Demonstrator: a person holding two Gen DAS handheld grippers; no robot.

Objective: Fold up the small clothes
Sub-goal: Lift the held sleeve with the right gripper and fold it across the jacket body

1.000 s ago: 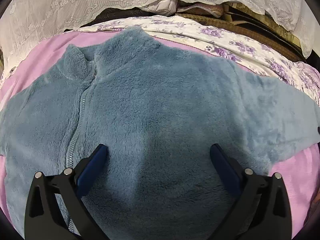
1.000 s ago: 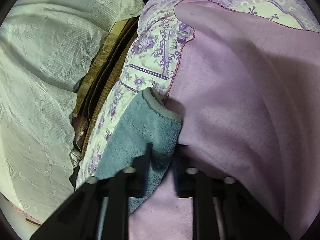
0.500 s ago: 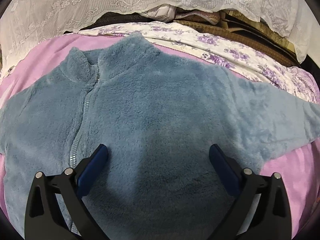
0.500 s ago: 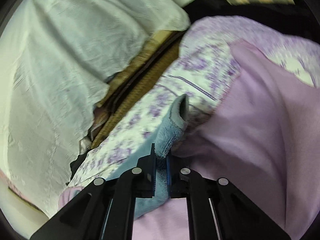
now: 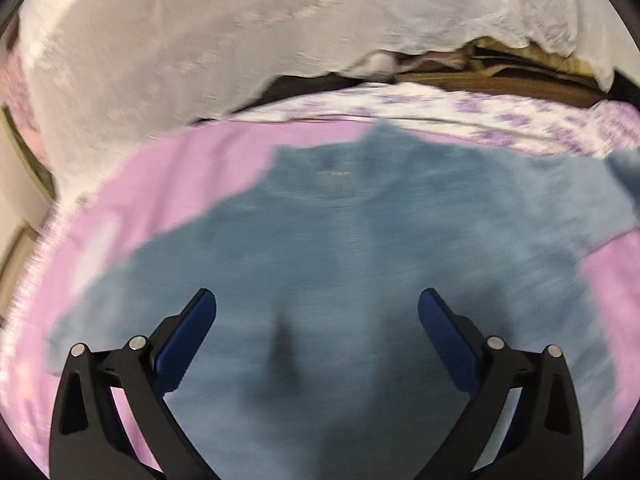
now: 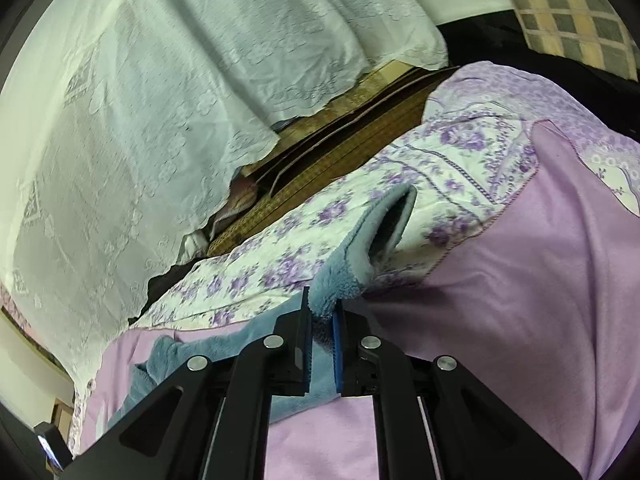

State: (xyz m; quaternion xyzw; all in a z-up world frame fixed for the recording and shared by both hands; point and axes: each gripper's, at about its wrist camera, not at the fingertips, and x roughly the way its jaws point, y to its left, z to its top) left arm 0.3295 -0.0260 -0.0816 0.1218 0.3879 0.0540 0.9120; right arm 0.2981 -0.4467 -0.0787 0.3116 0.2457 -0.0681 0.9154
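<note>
A small blue-grey fleece jacket [image 5: 344, 248] lies spread on a pink blanket [image 5: 168, 184], its collar toward the far side. The left wrist view is blurred by motion. My left gripper [image 5: 316, 308] hangs open above the jacket's body, with nothing between its blue pads. In the right wrist view my right gripper [image 6: 320, 312] is shut on the jacket's sleeve [image 6: 360, 256] just behind the cuff [image 6: 400, 216]. The sleeve is lifted off the bed, and the cuff's opening sticks out past the pads. The rest of the jacket [image 6: 200, 356] trails down to the lower left.
A purple-flowered quilt [image 6: 440, 168] borders the pink blanket [image 6: 540, 280] on the far side. Beyond it are woven brown mats [image 6: 340, 152] and a white lace cover [image 6: 140, 100] draped over bulky things. A checked cushion [image 6: 568, 8] sits at the top right.
My right gripper closed on the sleeve, lifted it and rolled. My left gripper, still open, pulled back and up, so the jacket looks smaller and more of the pink blanket shows.
</note>
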